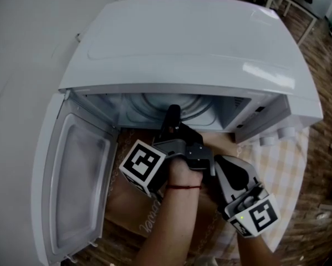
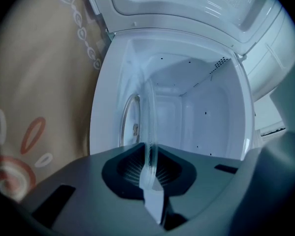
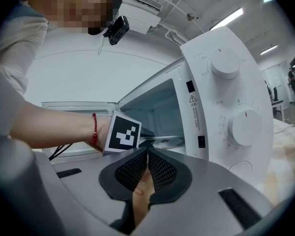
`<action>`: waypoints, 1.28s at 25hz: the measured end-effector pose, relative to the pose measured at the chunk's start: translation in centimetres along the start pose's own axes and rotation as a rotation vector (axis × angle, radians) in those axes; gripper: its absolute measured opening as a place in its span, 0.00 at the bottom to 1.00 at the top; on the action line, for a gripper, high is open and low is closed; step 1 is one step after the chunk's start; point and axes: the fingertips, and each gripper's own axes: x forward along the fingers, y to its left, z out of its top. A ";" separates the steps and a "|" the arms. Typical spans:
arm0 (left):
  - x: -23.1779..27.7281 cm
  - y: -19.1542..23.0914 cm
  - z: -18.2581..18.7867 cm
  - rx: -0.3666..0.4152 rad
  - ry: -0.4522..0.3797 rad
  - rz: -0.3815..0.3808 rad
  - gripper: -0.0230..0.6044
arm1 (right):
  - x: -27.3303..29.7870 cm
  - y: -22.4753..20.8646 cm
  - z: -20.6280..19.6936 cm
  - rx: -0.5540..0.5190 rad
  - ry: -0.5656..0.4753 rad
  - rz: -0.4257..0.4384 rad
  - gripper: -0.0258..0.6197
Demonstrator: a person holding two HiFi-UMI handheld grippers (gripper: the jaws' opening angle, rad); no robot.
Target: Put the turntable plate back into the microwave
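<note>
The white microwave (image 1: 199,43) stands with its door (image 1: 77,187) swung open to the left. My left gripper (image 1: 173,115) reaches into the cavity, shut on the rim of the clear glass turntable plate (image 1: 194,107). In the left gripper view the plate (image 2: 149,127) runs edge-on out from between the pads of the left gripper (image 2: 149,173), over the cavity floor (image 2: 132,124). My right gripper (image 1: 221,162) hangs in front of the microwave at the lower right. In its own view the right gripper (image 3: 147,156) is shut with nothing held.
The control panel with two knobs (image 3: 226,63) (image 3: 245,127) fills the microwave's right side. A brown patterned mat (image 1: 127,204) lies under the microwave, and a checked cloth (image 1: 287,159) at the right. The open door blocks the left side.
</note>
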 end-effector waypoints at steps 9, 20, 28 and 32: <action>0.3 0.6 0.0 0.018 0.004 0.093 0.07 | -0.7 -0.2 1.4 0.010 -0.015 -0.011 0.09; 0.4 0.9 -0.8 0.051 0.162 0.151 0.08 | -0.5 0.0 1.7 0.016 -0.013 -0.021 0.09; 0.2 0.9 -0.4 -0.003 0.096 0.127 0.07 | -0.2 0.1 2.2 -0.021 0.001 -0.025 0.09; 0.3 0.8 -0.3 -0.003 0.098 0.121 0.07 | 0.8 -0.2 3.2 -0.194 0.052 -0.025 0.09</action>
